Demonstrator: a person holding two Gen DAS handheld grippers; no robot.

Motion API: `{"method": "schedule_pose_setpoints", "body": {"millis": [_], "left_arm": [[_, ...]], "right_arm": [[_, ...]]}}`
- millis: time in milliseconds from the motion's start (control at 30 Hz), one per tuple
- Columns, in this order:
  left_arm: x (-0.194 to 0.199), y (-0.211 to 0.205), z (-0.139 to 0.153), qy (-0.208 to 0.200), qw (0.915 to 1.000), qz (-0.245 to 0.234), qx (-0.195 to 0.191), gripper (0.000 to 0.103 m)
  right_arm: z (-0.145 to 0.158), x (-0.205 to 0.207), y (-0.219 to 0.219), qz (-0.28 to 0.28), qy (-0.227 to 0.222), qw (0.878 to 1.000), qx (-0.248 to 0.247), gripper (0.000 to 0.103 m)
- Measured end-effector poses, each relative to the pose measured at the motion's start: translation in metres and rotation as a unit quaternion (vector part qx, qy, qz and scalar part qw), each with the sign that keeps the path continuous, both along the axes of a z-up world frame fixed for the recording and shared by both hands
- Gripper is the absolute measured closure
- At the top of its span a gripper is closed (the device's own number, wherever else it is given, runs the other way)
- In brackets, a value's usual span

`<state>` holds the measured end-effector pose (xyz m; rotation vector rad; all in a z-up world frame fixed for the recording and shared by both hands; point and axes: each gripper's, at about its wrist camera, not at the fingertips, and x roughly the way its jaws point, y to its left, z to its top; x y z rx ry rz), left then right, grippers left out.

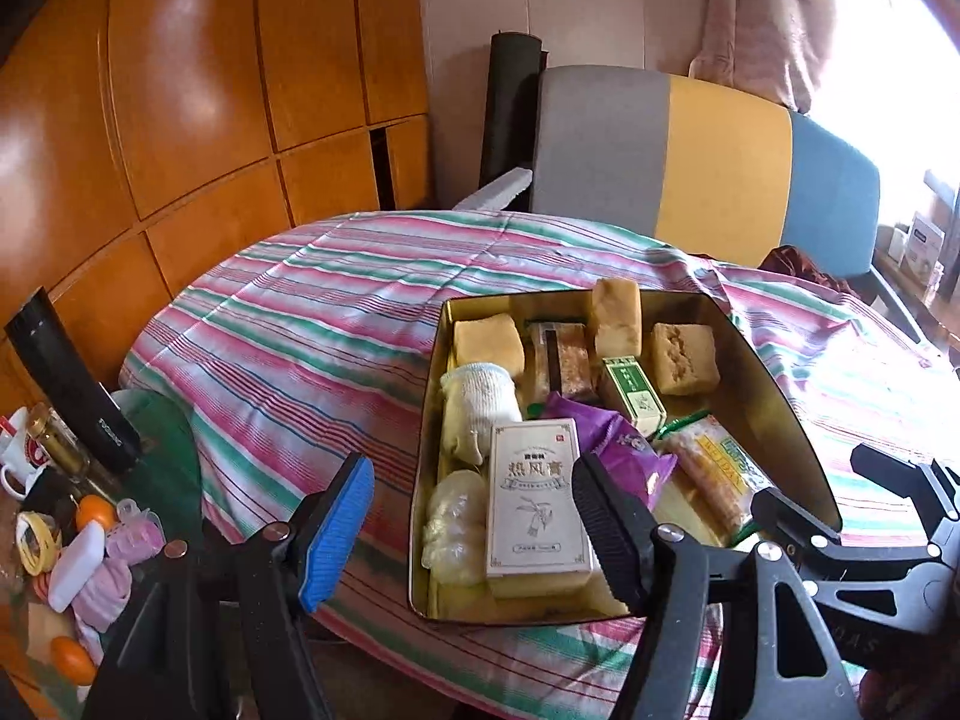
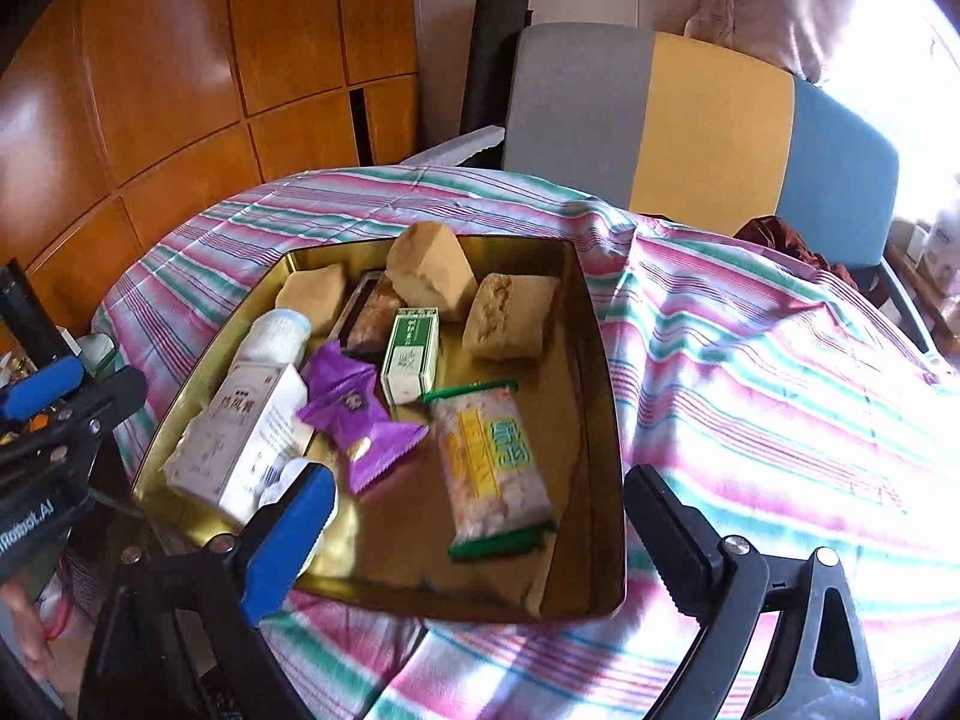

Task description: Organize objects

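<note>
Two hand-held grippers over one gold tin [image 2: 600, 360] on striped cloth [image 2: 750, 360], left gripper [image 1: 474, 516] jaws apart and empty at tin's left edge, white carton [image 2: 240, 438] inside tin at left, purple packet [image 2: 360, 420] centre, green-edged snack pack [image 2: 492, 468] right of it, right gripper [image 2: 480, 522] jaws wide, nothing between them, at tin's near edge.

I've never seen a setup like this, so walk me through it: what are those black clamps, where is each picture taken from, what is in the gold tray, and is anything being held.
A person holds two hand-held grippers, each carrying a camera that looks along its fingers. One picture comes from the left gripper, the other from the right gripper. Both stand open and hold nothing. On the striped cloth sits a gold tray holding a white box, a purple packet, a small green box, a wrapped snack bar and foam blocks.
</note>
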<state>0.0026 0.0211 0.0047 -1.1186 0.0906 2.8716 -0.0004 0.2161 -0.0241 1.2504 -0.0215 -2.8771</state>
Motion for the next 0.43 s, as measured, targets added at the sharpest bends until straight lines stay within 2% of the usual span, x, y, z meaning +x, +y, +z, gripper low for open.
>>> {"method": "schedule_pose_setpoints", "body": {"millis": [100, 300, 433], "left_arm": [[0.0021, 0.0015, -0.0014, -0.005, 1.0000, -0.007, 0.003, 0.033], [0.0093, 0.0039, 0.0014, 0.028, 0.9995, -0.010, -0.007, 0.035], [0.0062, 0.0019, 0.0030, 0.027, 0.9996, -0.011, -0.003, 0.035]], "right_arm": [[-0.0008, 0.0056, -0.0026, -0.001, 0.004, 1.000, 0.000, 0.005], [-0.0008, 0.0098, -0.0058, 0.000, 0.005, 1.000, 0.005, 0.003], [-0.0020, 0.0111, -0.0060, -0.002, 0.005, 1.000, 0.005, 0.003]]}}
